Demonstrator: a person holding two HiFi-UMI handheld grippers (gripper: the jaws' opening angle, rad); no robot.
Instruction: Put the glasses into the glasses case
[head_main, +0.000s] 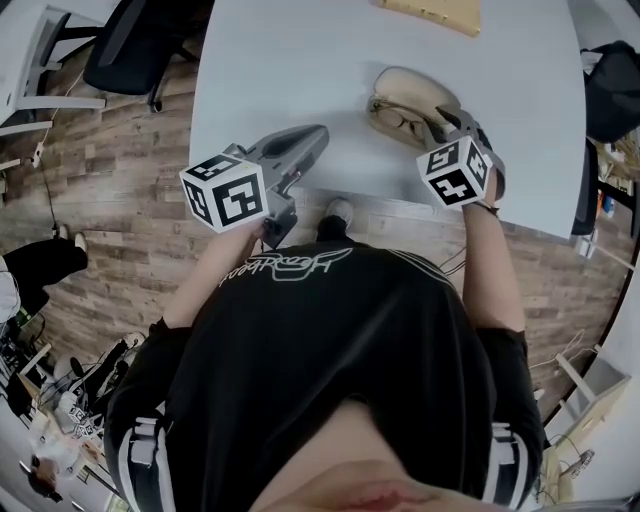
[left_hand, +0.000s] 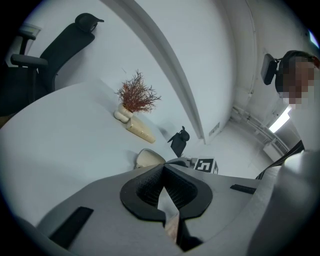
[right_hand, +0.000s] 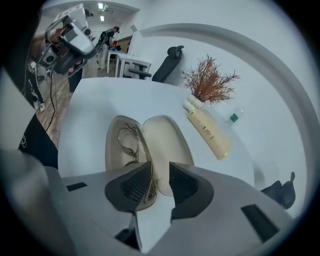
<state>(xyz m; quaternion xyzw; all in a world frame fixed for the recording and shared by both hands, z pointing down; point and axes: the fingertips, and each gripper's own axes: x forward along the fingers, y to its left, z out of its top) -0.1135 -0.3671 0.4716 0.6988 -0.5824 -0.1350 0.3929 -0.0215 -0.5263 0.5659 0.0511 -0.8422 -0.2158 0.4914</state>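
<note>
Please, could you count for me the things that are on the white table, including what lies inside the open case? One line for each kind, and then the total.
glasses case, open: 1
glasses, lying in the case: 1
vase with dried plant: 1
long beige block: 1
small clear bottle: 1
black object, kind unclear: 1
Total: 6

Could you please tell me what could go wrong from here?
1. A temple of the glasses seems to lie along the hinge of the open glasses case; closing the lid might pinch it.
2. With the left gripper away from it, a nudge from the open right gripper could slide the case.
</note>
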